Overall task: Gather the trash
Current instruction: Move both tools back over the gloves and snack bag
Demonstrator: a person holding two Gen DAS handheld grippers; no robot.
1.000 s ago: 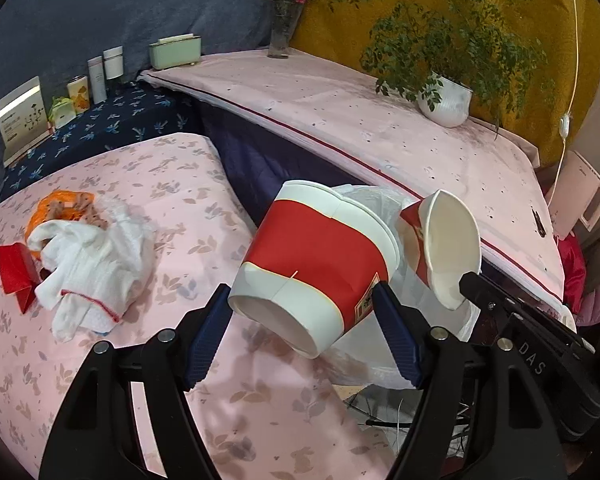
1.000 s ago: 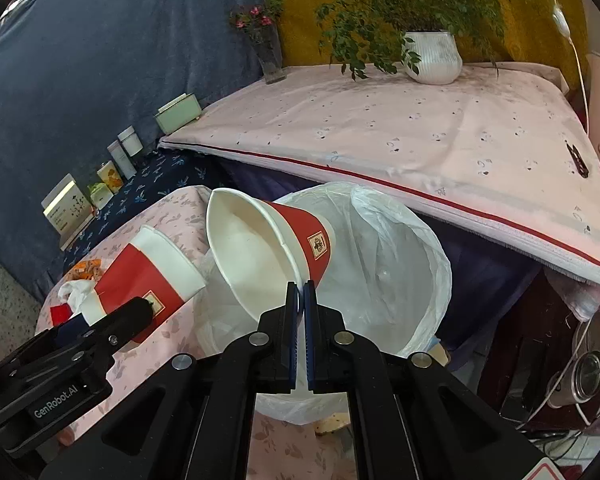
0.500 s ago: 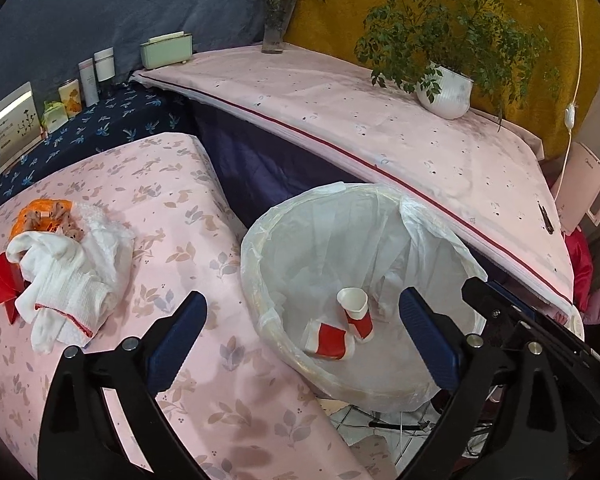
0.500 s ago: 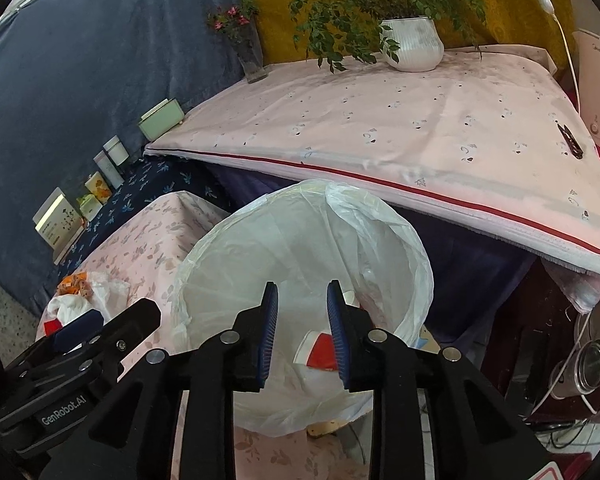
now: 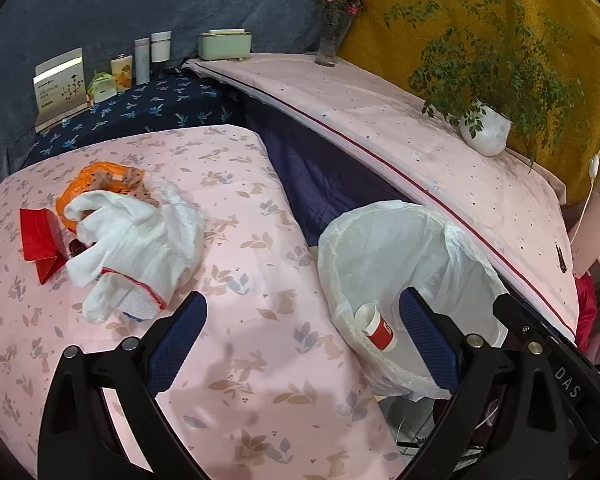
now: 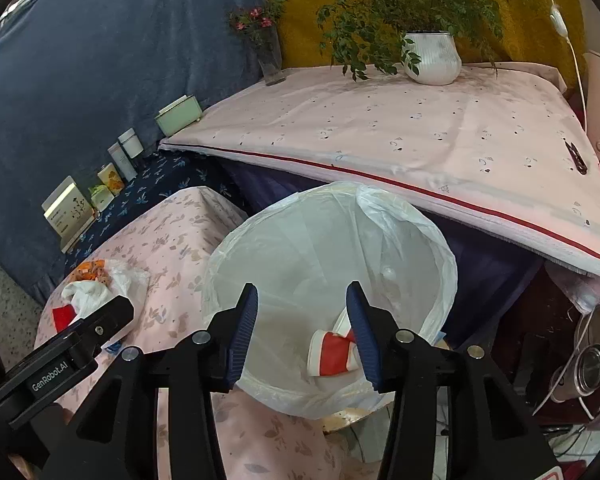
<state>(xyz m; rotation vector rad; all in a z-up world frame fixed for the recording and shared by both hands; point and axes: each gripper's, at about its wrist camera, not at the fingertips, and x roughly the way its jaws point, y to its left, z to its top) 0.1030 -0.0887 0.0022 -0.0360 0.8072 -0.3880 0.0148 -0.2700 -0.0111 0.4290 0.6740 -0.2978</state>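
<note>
Both grippers hang with jaws spread wide and holding nothing: the left gripper (image 5: pixel 300 332) over the pink floral-clothed counter (image 5: pixel 260 360), the right gripper (image 6: pixel 302 332) above the white plastic-lined trash bin (image 6: pixel 440 248). Two red-and-white paper cups (image 6: pixel 332 352) lie inside the bin. A crumpled white cloth (image 5: pixel 136 240) sits on the counter, touching an orange wrapper (image 5: pixel 96 180) and red paper (image 5: pixel 40 236).

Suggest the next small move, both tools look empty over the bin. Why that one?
Probably swing the left tool left toward the trash pile on the pink tablecloth. Both tools stand open and empty, the right tool hangs over the lined bin, and the red-and-white cups lie inside it. The white rag, orange wrapper and red paper remain uncollected, nearer the left tool.
</note>
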